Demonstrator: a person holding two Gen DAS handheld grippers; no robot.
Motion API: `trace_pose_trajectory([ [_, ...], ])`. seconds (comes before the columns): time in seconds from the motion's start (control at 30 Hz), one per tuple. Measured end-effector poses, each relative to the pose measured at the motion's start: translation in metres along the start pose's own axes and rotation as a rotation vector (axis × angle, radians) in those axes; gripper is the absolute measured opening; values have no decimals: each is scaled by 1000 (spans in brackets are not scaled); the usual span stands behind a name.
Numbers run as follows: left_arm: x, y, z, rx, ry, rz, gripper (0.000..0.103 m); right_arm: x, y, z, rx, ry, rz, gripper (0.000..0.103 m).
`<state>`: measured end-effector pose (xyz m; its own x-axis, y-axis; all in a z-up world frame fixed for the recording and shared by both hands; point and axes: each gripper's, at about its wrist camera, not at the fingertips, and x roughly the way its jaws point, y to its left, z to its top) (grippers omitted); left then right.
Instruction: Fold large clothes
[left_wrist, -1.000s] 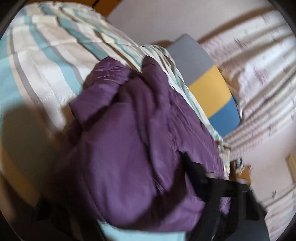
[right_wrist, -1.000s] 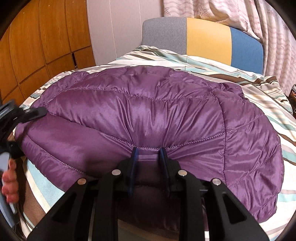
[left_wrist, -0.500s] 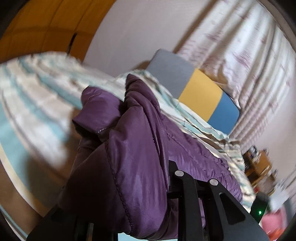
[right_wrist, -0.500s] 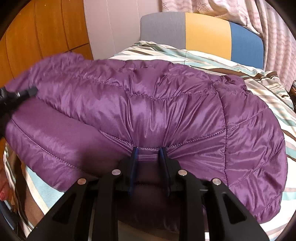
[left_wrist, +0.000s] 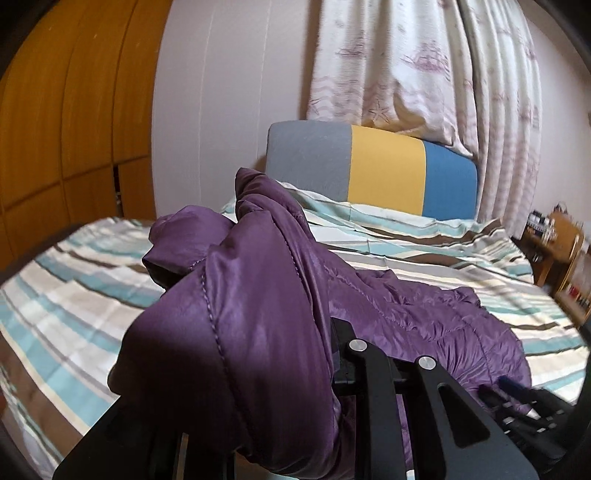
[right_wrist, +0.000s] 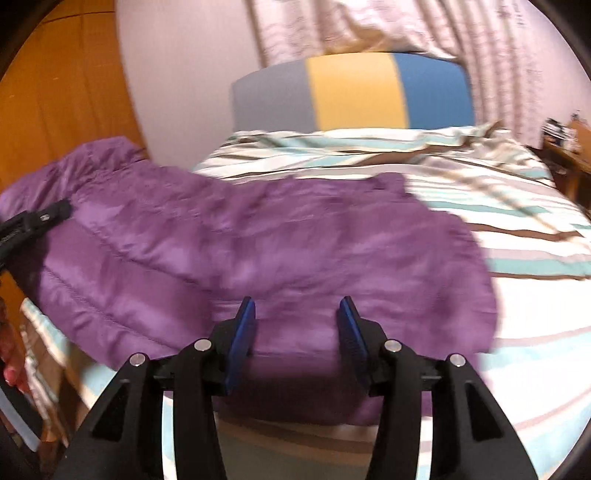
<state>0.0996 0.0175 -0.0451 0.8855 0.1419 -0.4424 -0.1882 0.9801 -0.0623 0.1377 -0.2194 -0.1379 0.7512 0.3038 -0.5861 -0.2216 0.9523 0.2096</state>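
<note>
One gripper only has hold of anything: the left gripper (left_wrist: 295, 365) is buried under a thick bunch of the purple puffer jacket (right_wrist: 258, 251), which drapes over its fingers and rises in a ridge, so it looks clamped on the cloth, though the fabric hides the pads themselves. The right gripper (right_wrist: 295, 328) sits at the near edge of the bed (right_wrist: 517, 229), its blue pads (right_wrist: 242, 332) spread wide apart with the jacket's hem lying loose between them, gripping nothing.

The jacket sprawls across the near part of the striped bedding, its left side lifted off the bed toward the left near corner, its right side flat.

By the look of it, it is light, puffy and slick: the shiny shell should slide on itself and spring back from any crease. I would take it at the quilted seams or the hem, pinching both layers deep, since a shallow bite on the padding may slip.

Beyond, the gray, yellow and blue headboard (left_wrist: 369, 166) closes the far edge, with curtains (left_wrist: 424, 62) behind.
</note>
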Motion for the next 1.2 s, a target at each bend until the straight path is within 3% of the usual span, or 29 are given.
trace_pose_trajectory([
  [0.1,0,-13,3,62,-13,20,21,-11,-31,-2,92,-8,-38,47],
  [0.27,-4,-41,10,143,-38,4,21,-18,-57,-3,140,0,-131,48],
  [0.37,-5,-61,13,209,-62,-3,21,-19,-62,-6,167,20,-132,48],
  [0.5,-5,-98,10,345,-90,-2,21,-35,-68,-7,193,-20,-164,48],
  [0.77,2,-146,-3,446,-107,-132,23,-68,-115,-1,316,-80,-251,48],
  [1.03,18,-180,-23,444,-28,-295,23,-88,-153,-7,411,-89,-320,48],
  [1.2,23,-200,-47,488,16,-331,26,-86,-165,-9,427,-72,-346,48],
])
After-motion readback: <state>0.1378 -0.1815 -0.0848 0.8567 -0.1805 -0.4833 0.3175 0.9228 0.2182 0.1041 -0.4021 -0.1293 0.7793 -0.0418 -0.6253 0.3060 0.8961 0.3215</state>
